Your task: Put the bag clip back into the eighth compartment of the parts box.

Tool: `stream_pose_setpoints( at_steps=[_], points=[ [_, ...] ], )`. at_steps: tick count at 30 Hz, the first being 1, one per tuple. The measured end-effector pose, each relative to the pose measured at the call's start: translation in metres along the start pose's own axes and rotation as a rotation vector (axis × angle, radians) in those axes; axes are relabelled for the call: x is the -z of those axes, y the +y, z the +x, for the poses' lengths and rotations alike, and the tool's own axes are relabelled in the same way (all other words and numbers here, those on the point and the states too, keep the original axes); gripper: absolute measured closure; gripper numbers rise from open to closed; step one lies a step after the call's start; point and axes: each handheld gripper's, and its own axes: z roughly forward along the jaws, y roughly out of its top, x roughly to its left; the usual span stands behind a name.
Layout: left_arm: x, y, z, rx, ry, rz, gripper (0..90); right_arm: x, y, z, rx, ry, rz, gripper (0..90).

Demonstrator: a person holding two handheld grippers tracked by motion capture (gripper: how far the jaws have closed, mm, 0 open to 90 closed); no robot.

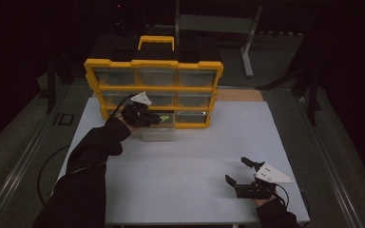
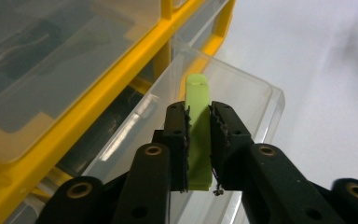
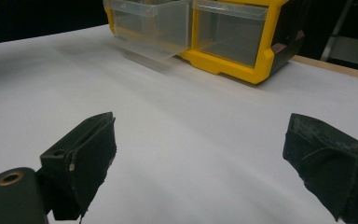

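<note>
I am looking down on a white bench [image 1: 190,166] that is sitting in a very dark room, with a strip of bare wood showing along its far right edge and dull grey floor running down both sides. Behind it, a pale metal frame [image 1: 247,33] is standing in the gloom. A yellow drawer cabinet [image 1: 154,88] with a handle on top is resting at the far side of the bench, holding rows of clear drawers. Its lower middle clear drawer [image 2: 242,93] is sticking out toward me over the white surface. My left gripper [image 2: 198,142] is clamping a light green strip [image 2: 199,126] between its jaws, holding it just above the open drawer, one end pointing into it. My left sleeve is reaching in from the lower left. My right gripper [image 1: 240,173] is resting low over the near right part of the bench, well apart from the cabinet, with its jaws spread wide and nothing between them. In the right gripper view the bare white top is stretching away to the cabinet's yellow corner.
</note>
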Motion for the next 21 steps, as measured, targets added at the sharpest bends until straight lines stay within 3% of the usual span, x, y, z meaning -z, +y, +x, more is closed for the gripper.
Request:
stream_pose_setpoints(
  at_steps=[2,7,13,21],
  points=[
    [0.000,0.000,0.000,0.002,-0.016,0.008,60.9,0.000,0.000,0.000,0.000,0.000,0.000,9.3],
    [0.008,0.002,-0.001,0.012,-0.011,-0.047,52.3,0.000,0.000,0.000,0.001,-0.001,0.000,9.3],
    [0.011,0.004,-0.006,0.008,-0.061,-0.023,39.8,0.000,0.001,0.000,0.002,-0.003,-0.001,9.3],
    [0.017,0.003,-0.008,0.008,-0.060,-0.031,22.2,0.000,0.001,0.001,0.005,-0.002,0.001,9.3]
  ],
)
